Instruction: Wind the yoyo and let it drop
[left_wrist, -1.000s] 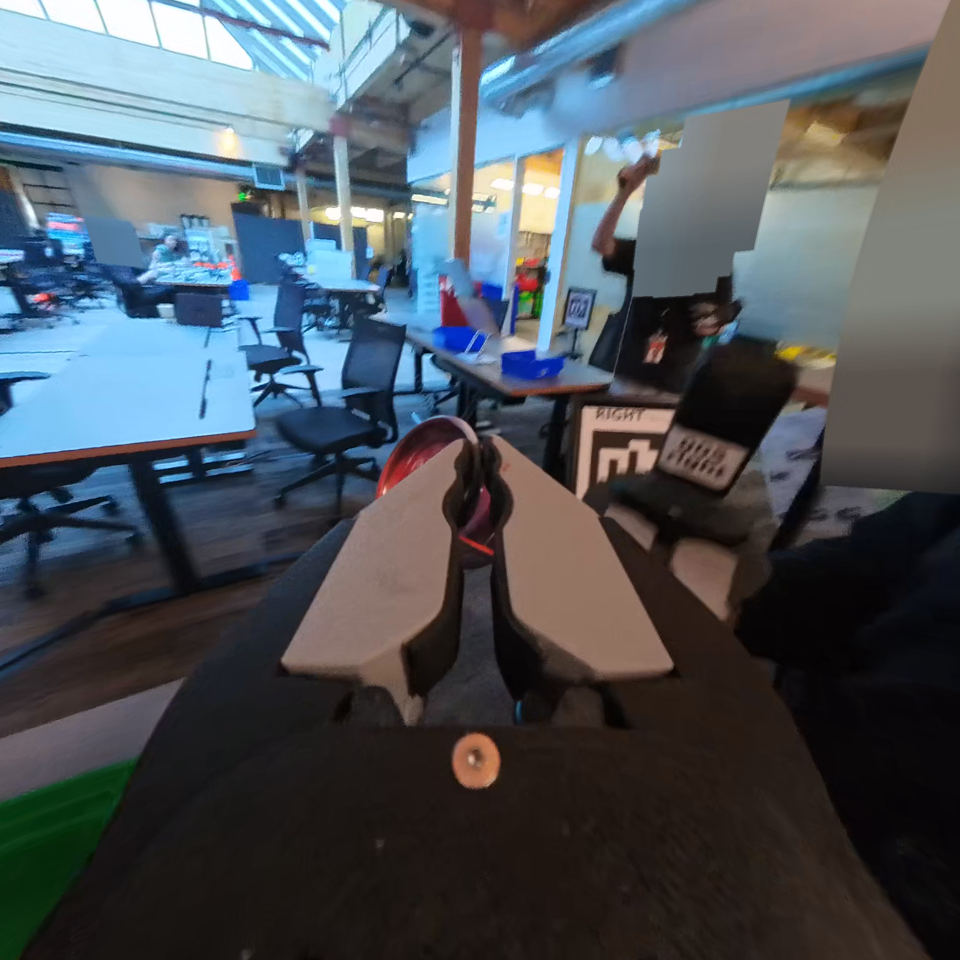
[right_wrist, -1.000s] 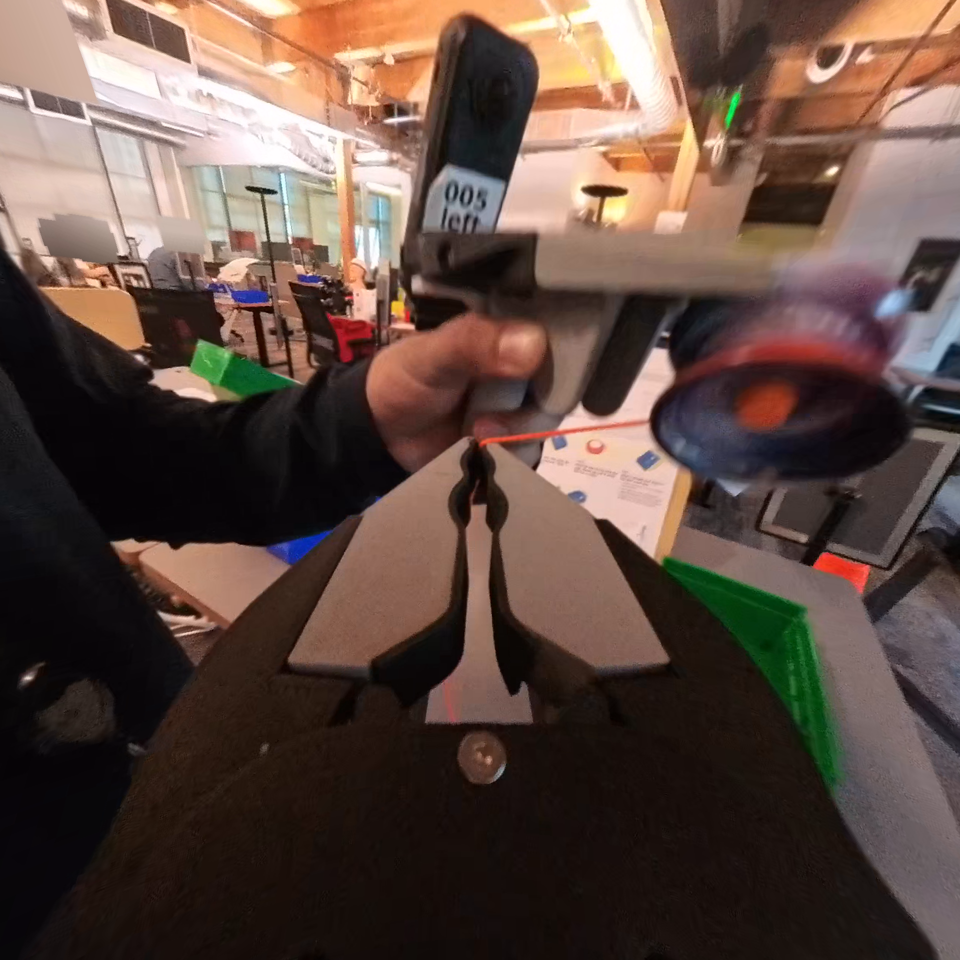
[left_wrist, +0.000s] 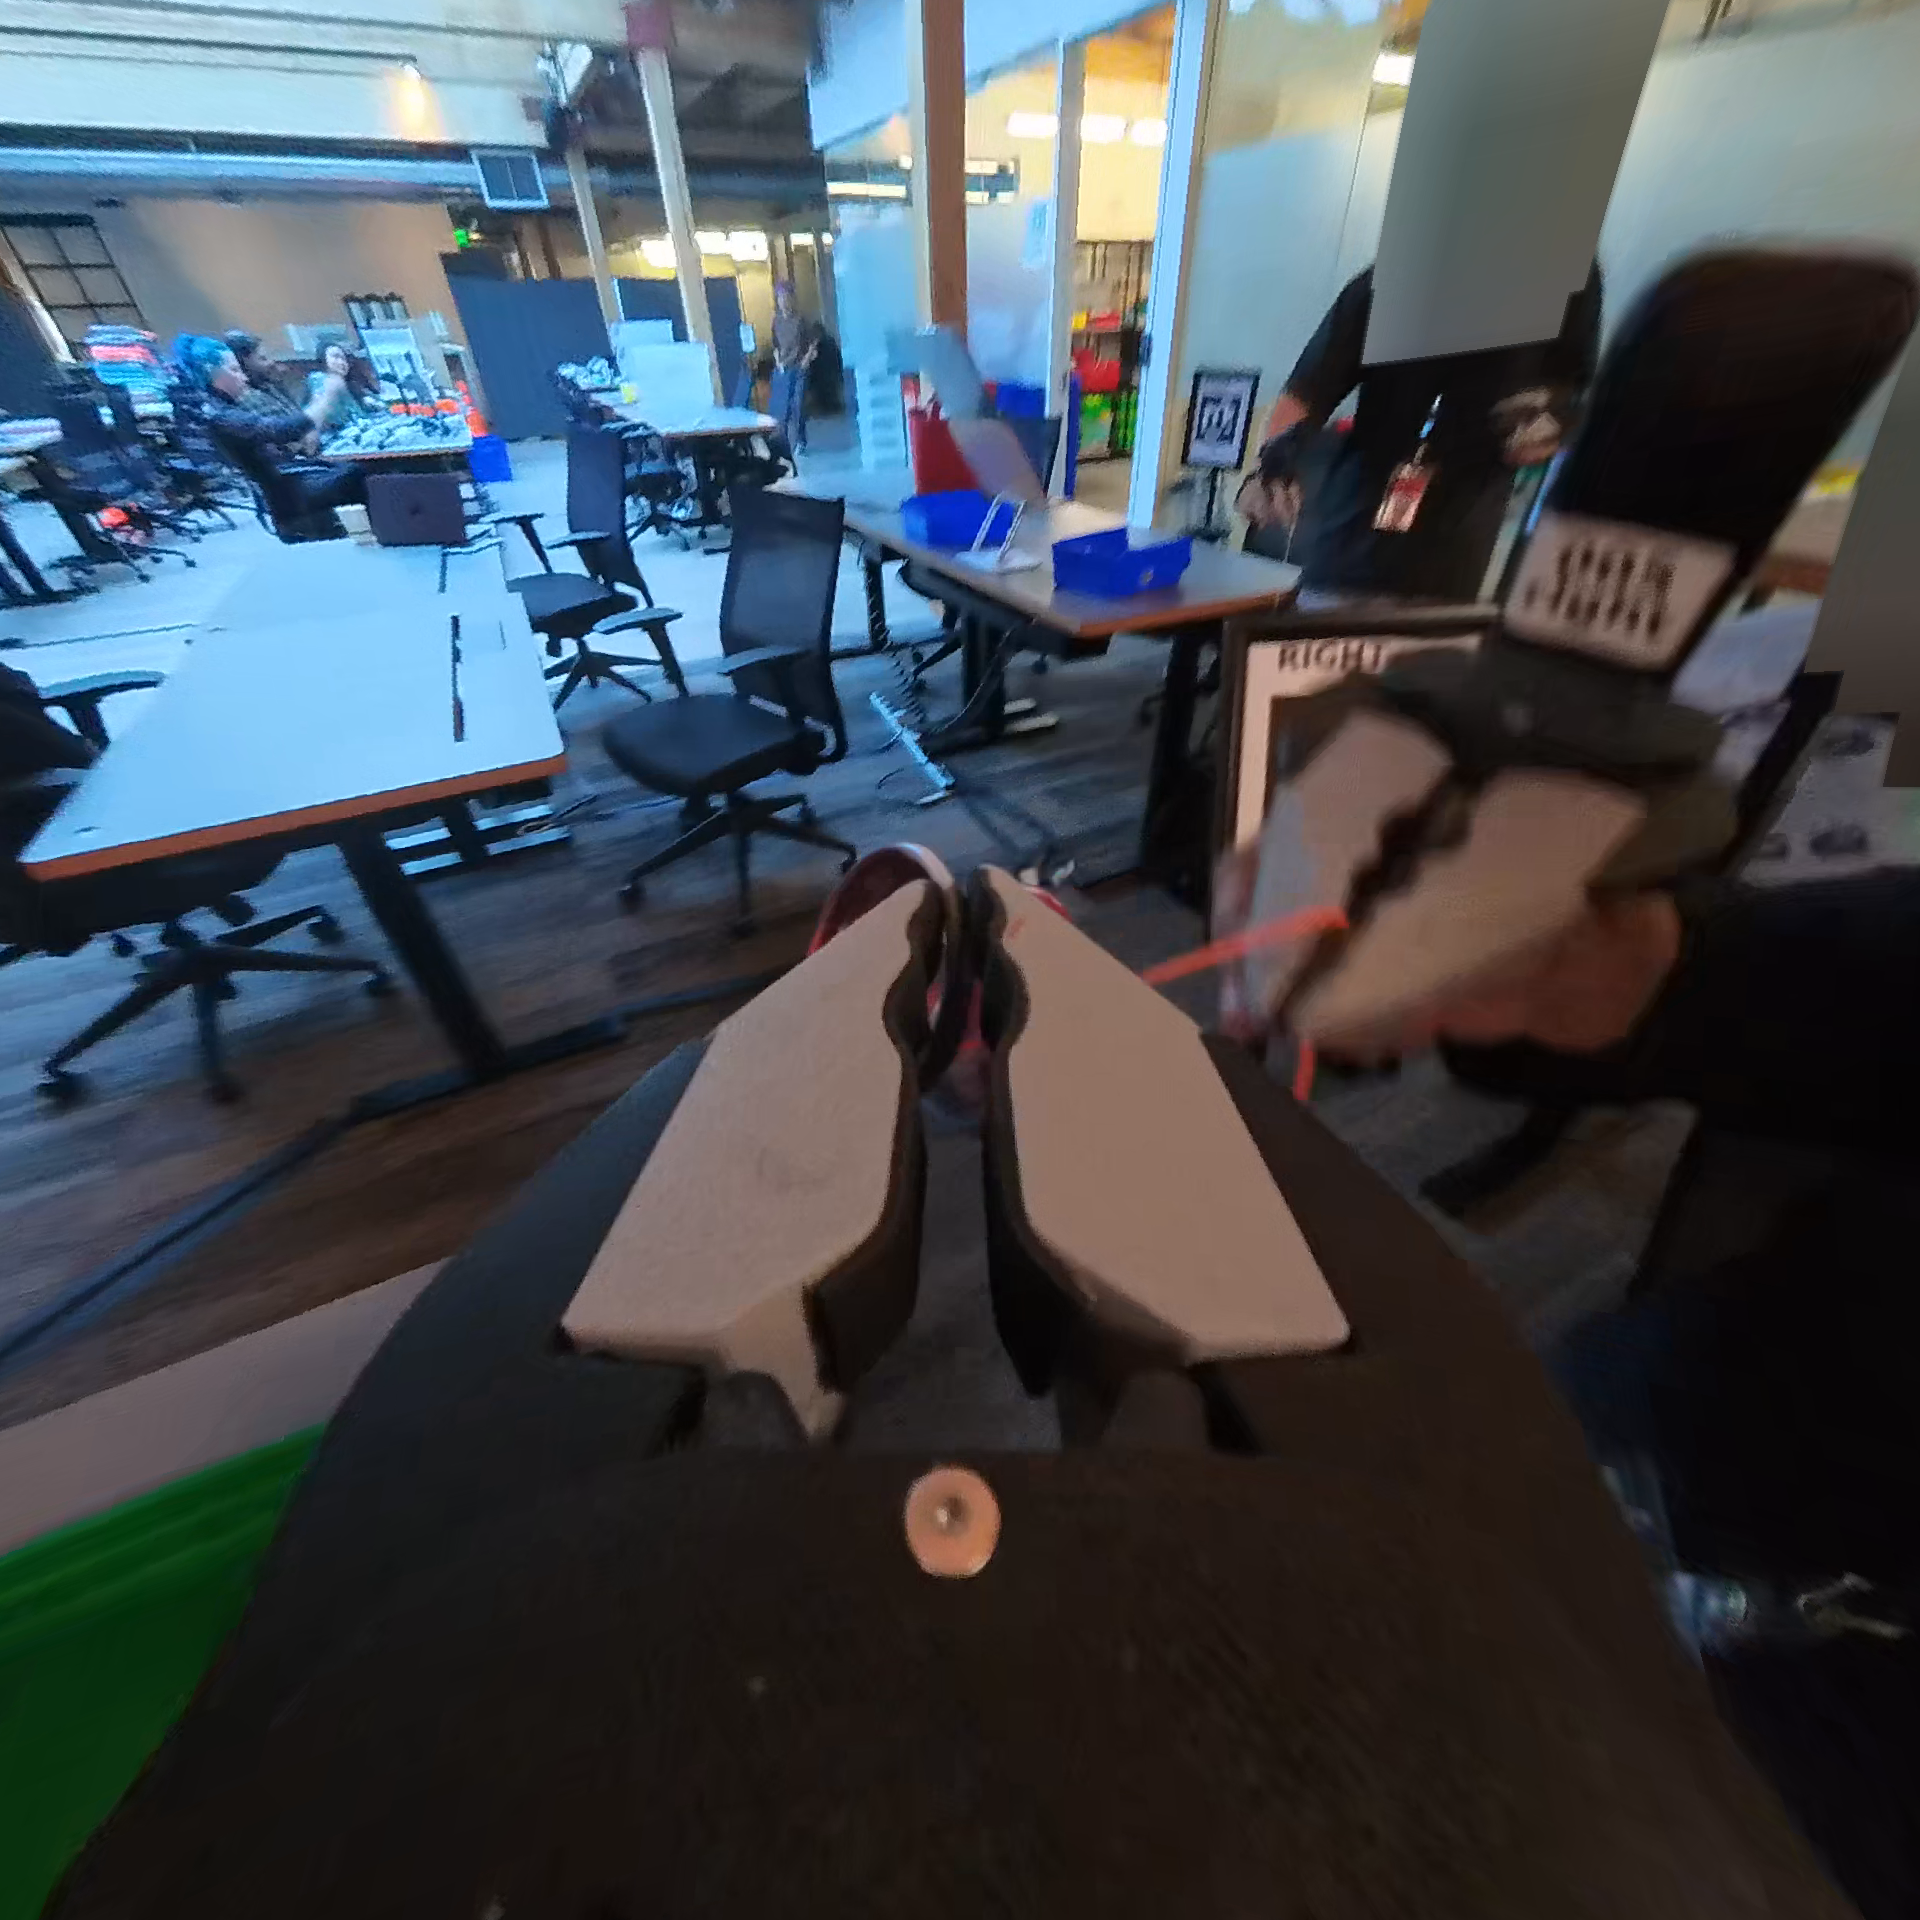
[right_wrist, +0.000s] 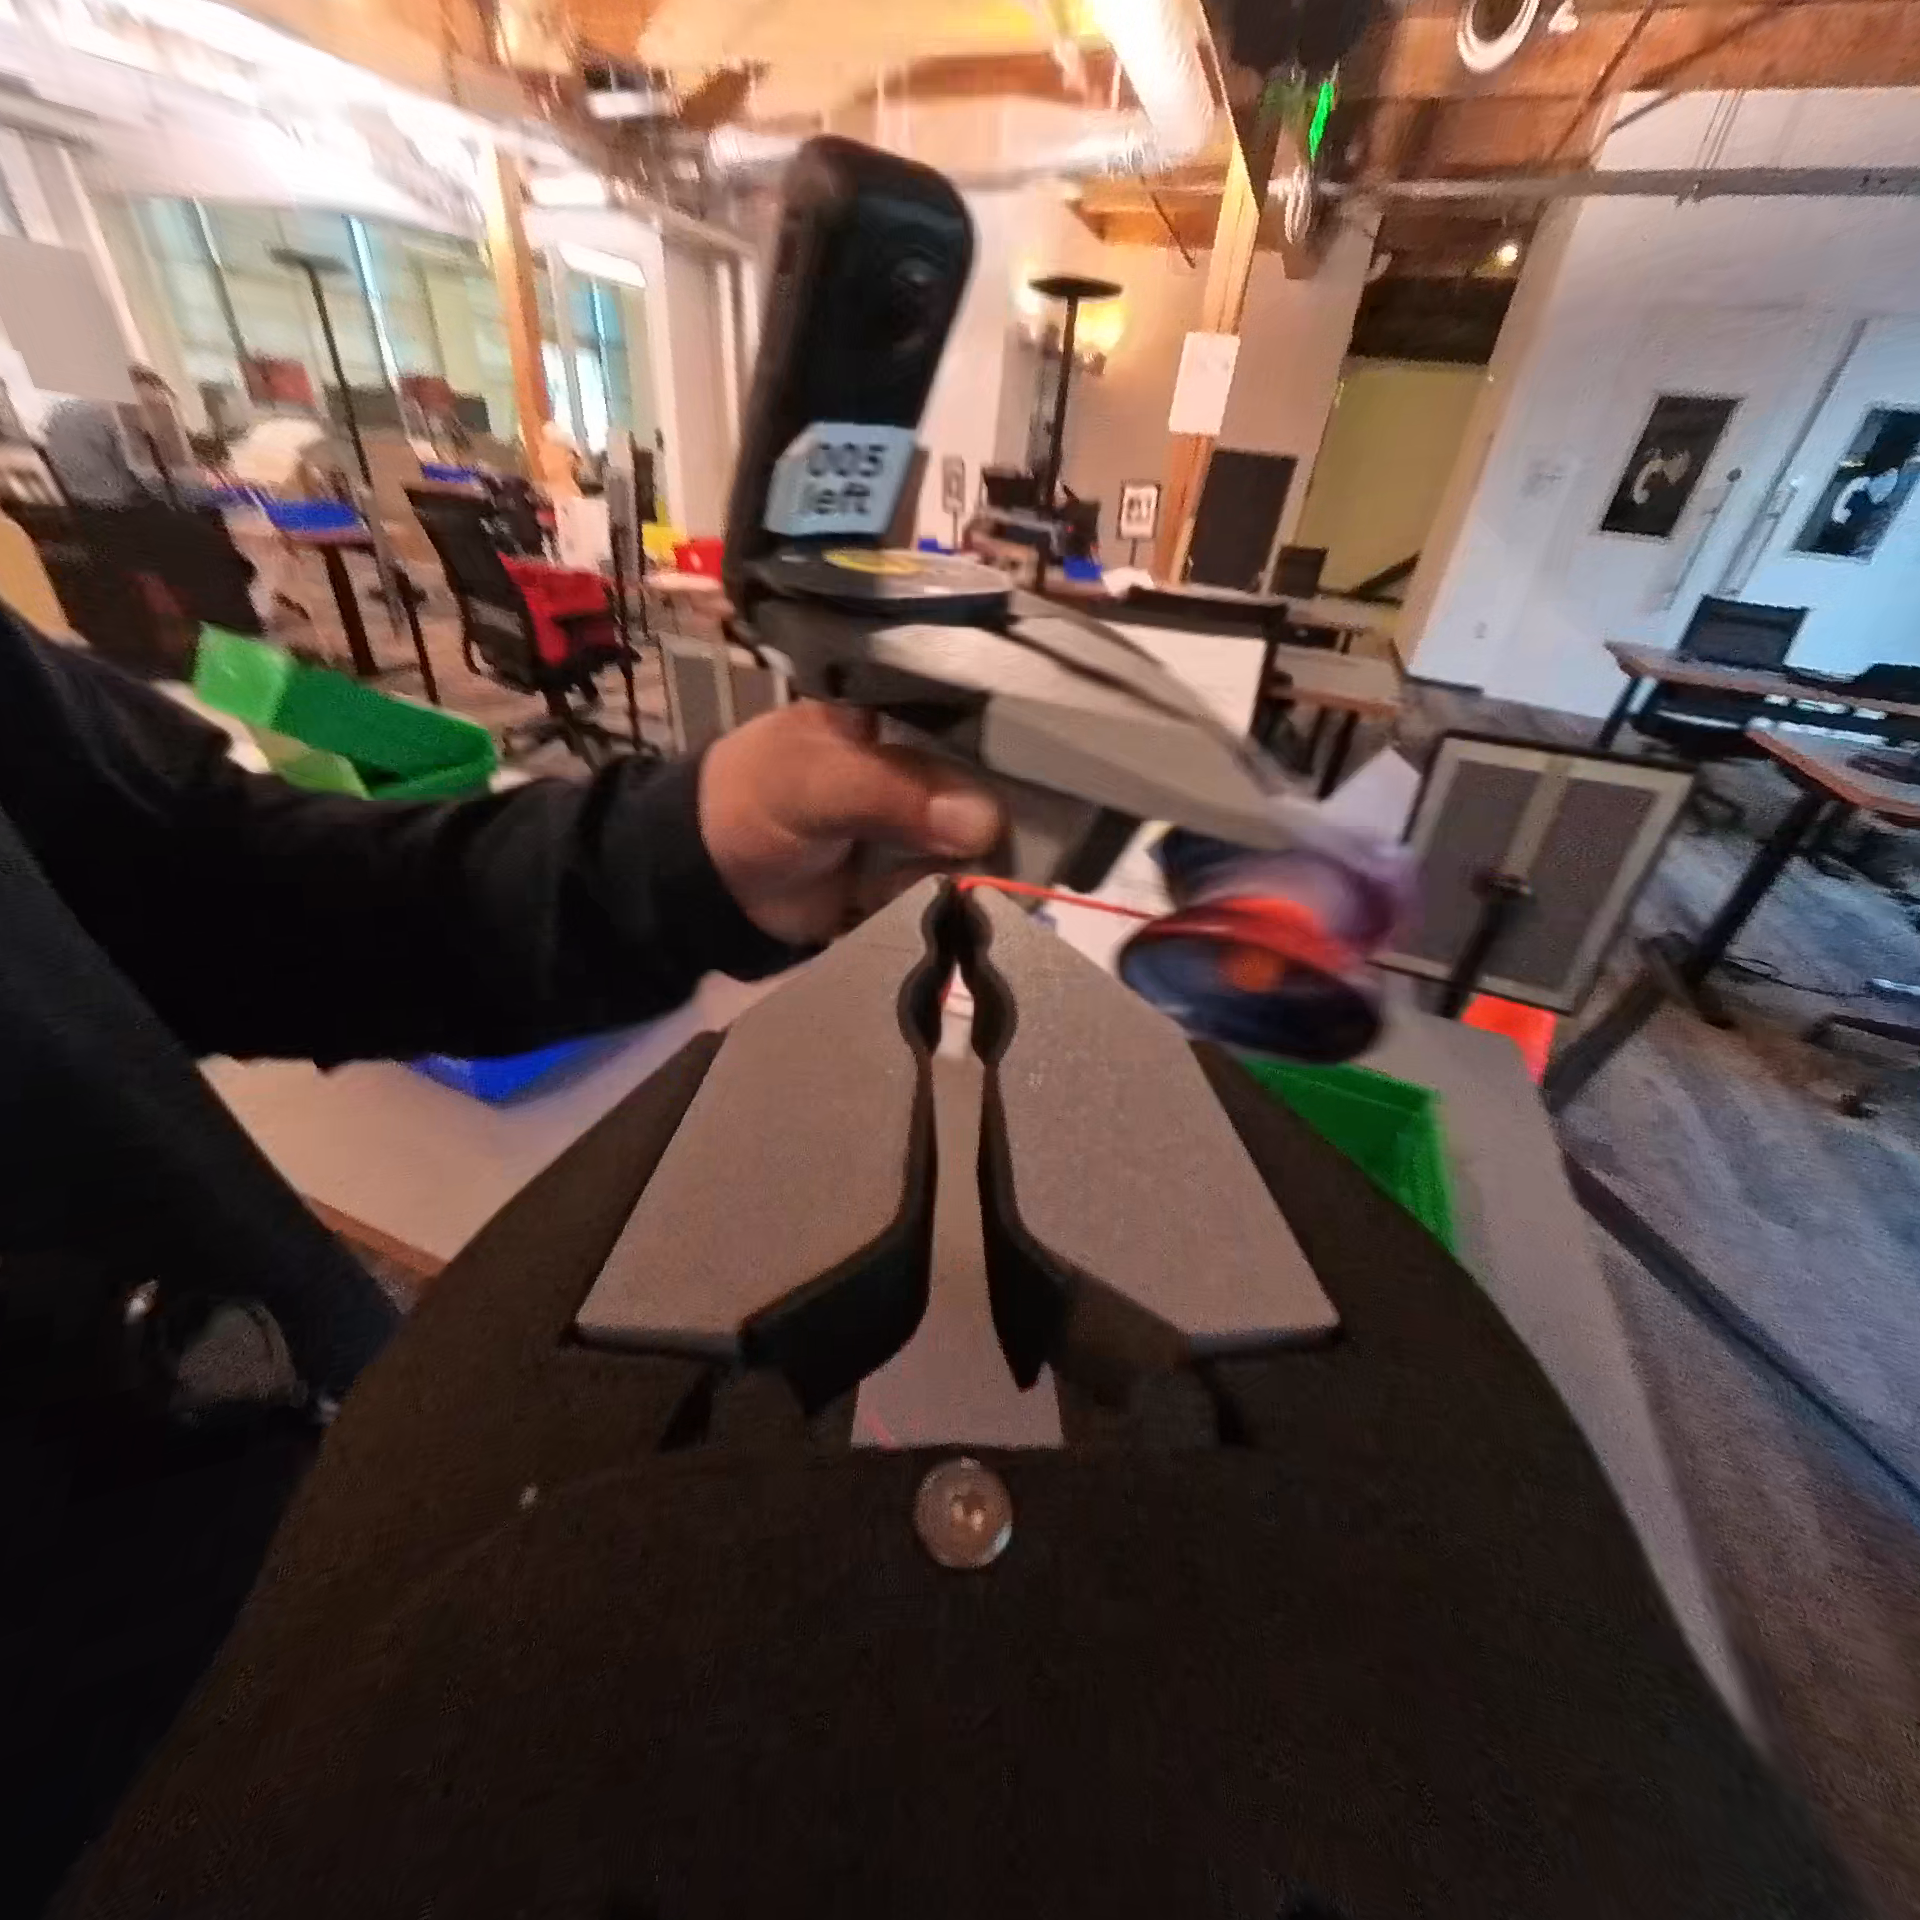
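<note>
In the left wrist view my left gripper (left_wrist: 961, 894) is shut on the yoyo (left_wrist: 873, 883), whose dark red rim is pinched between the fingertips. In the right wrist view the yoyo (right_wrist: 1257, 966) is a blurred blue and red disc hanging at the tip of the left gripper (right_wrist: 1330, 842), which a hand (right_wrist: 831, 821) holds. My right gripper (right_wrist: 951, 894) is shut on the red string (right_wrist: 1060, 902), which runs taut to the yoyo's groove. The left wrist view shows the right gripper (left_wrist: 1330, 925) close at the right, with the string (left_wrist: 1236, 945) leaving its tips.
A green bin (right_wrist: 343, 717) stands on the table at the left and another green bin (right_wrist: 1351, 1122) lies under the yoyo. Desks (left_wrist: 312, 707), office chairs (left_wrist: 727, 727) and seated people fill the room beyond. A person stands at the far right.
The left gripper has tilted its tip downward, carrying the yoyo lower and nearer to the right gripper. The right gripper stays shut on the string and has shifted closer in the left view.
</note>
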